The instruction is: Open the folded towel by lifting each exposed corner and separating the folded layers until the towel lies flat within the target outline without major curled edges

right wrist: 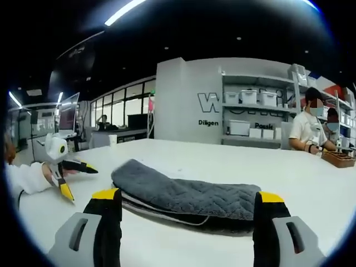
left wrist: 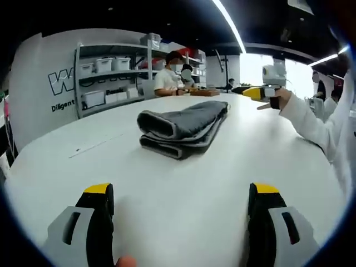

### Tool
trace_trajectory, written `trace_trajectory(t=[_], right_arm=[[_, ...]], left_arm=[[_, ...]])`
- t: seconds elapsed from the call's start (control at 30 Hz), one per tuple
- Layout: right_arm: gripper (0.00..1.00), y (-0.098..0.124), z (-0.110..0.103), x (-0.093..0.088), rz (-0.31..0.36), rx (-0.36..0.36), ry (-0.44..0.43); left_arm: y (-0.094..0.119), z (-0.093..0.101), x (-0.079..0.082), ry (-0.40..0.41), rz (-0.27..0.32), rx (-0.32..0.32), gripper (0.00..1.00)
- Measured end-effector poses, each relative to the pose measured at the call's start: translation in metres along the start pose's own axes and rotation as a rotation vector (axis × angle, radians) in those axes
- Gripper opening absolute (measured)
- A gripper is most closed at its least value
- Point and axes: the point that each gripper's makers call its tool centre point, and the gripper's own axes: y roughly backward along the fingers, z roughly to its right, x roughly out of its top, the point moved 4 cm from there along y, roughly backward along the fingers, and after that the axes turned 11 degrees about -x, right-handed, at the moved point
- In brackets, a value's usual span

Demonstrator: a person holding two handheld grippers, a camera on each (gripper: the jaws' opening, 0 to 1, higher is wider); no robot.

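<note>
A grey folded towel (left wrist: 183, 128) lies in thick layers on the white table (left wrist: 67, 167), its rounded fold facing me. My left gripper (left wrist: 181, 200) is open, its yellow-tipped jaws spread wide a short way in front of the towel and touching nothing. My right gripper (left wrist: 251, 92) hovers past the towel's far right end, held by a hand in a white sleeve. In the right gripper view the towel (right wrist: 189, 194) stretches across just beyond the right gripper (right wrist: 188, 207), which is open with nothing between its jaws. To the left, the left gripper (right wrist: 83, 185) hangs with its jaws apart.
A person in a white shirt (left wrist: 167, 79) sits at the table's far side beside a wooden box (right wrist: 339, 158). Shelves with white bins (left wrist: 105, 67) stand against the back wall. A faint line (left wrist: 89, 147) marks the table left of the towel.
</note>
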Motion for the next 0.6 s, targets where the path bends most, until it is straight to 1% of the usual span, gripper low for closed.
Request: trace_trajectory(t=[0.13, 0.2, 0.23, 0.3, 0.4, 0.6], right_arm=[[0.99, -0.001, 0.002, -0.002, -0.007, 0.0, -0.008], [0.99, -0.001, 0.003, -0.004, -0.016, 0.002, -0.013], [0.99, -0.001, 0.004, -0.005, -0.018, 0.003, -0.015], [0.99, -0.001, 0.004, -0.004, -0.018, 0.003, -0.017], [0.99, 0.001, 0.005, -0.002, -0.011, 0.003, -0.022], [0.97, 0.003, 0.005, 0.001, 0.005, 0.002, -0.027]], left_arm=[[-0.018, -0.006, 0.011, 0.012, 0.005, -0.022, 0.95], [-0.025, -0.008, 0.015, 0.019, 0.017, -0.033, 0.94], [-0.033, -0.011, 0.018, 0.033, 0.021, -0.051, 0.92], [-0.04, -0.015, 0.019, 0.054, 0.032, -0.061, 0.9], [-0.051, -0.019, 0.02, 0.09, 0.044, -0.085, 0.83], [-0.065, -0.018, 0.021, 0.122, 0.069, -0.096, 0.7]])
